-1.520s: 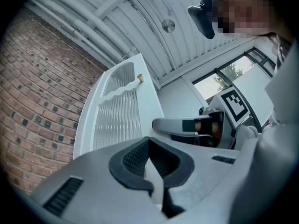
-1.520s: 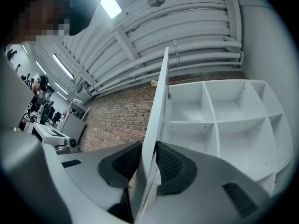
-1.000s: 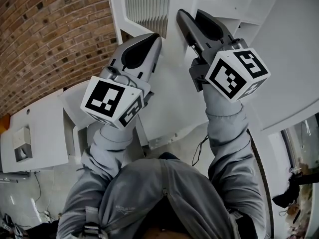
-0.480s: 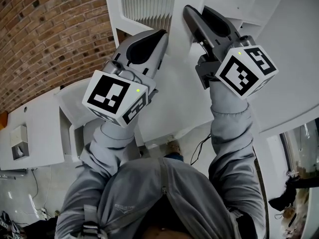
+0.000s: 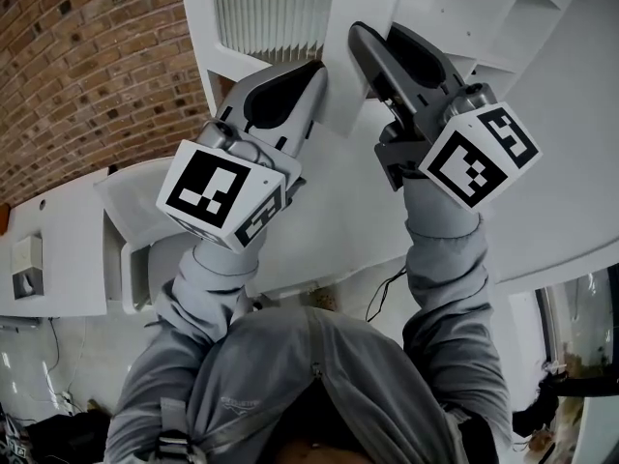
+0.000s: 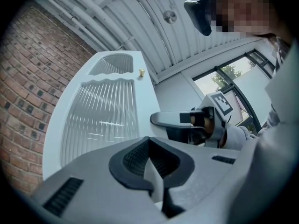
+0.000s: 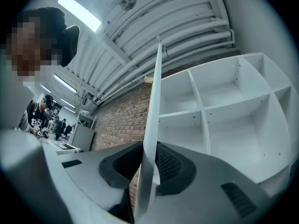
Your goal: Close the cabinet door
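Observation:
The white cabinet door [image 5: 340, 104] has a ribbed glass panel [image 5: 261, 8] and a small brass knob [image 6: 141, 72]. My right gripper [image 5: 363, 32] is shut on the door's free edge [image 7: 152, 125], which runs up between its pads [image 7: 170, 164]. The open white shelves of the cabinet [image 7: 224, 111] lie just to the right of that edge. My left gripper [image 5: 314, 71] is shut with nothing in it, and its tip rests at the door's face below the glass. In the left gripper view the right gripper [image 6: 156, 119] shows clamped at the door's side.
A brick wall [image 5: 87, 66] stands left of the cabinet. Low white furniture [image 5: 58, 249] sits by the wall at the left. A cable [image 5: 387, 288] hangs below the door. People stand far off in the room [image 7: 42, 115].
Both grippers have shifted sideways together with the door, and the right one keeps its hold on the edge. The glass panel now sits further left in the head view.

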`<move>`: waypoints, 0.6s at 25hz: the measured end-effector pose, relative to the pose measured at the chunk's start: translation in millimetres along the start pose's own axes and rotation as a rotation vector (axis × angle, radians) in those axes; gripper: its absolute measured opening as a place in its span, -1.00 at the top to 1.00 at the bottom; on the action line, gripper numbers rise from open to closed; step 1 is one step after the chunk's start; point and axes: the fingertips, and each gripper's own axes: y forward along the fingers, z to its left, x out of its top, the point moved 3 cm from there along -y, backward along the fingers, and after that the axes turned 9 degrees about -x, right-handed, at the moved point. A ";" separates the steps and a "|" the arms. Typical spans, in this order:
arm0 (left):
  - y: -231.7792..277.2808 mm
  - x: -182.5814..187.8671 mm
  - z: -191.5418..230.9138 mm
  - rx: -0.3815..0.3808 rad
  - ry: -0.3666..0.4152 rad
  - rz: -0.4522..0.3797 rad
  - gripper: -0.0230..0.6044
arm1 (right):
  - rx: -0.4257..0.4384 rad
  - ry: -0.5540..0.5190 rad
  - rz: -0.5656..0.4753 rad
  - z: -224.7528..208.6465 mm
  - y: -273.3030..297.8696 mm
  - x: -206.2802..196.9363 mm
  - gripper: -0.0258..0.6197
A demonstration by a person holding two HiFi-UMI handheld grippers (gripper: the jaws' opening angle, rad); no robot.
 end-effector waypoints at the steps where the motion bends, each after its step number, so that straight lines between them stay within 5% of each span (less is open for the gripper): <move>1: 4.2 -2.3 1.3 0.004 0.001 0.002 0.92 | 0.011 0.004 0.001 -4.0 1.6 -1.0 0.63; 15: 47.5 -18.3 22.3 0.077 0.024 0.023 0.92 | 0.123 0.063 0.003 -54.1 24.0 -9.1 0.62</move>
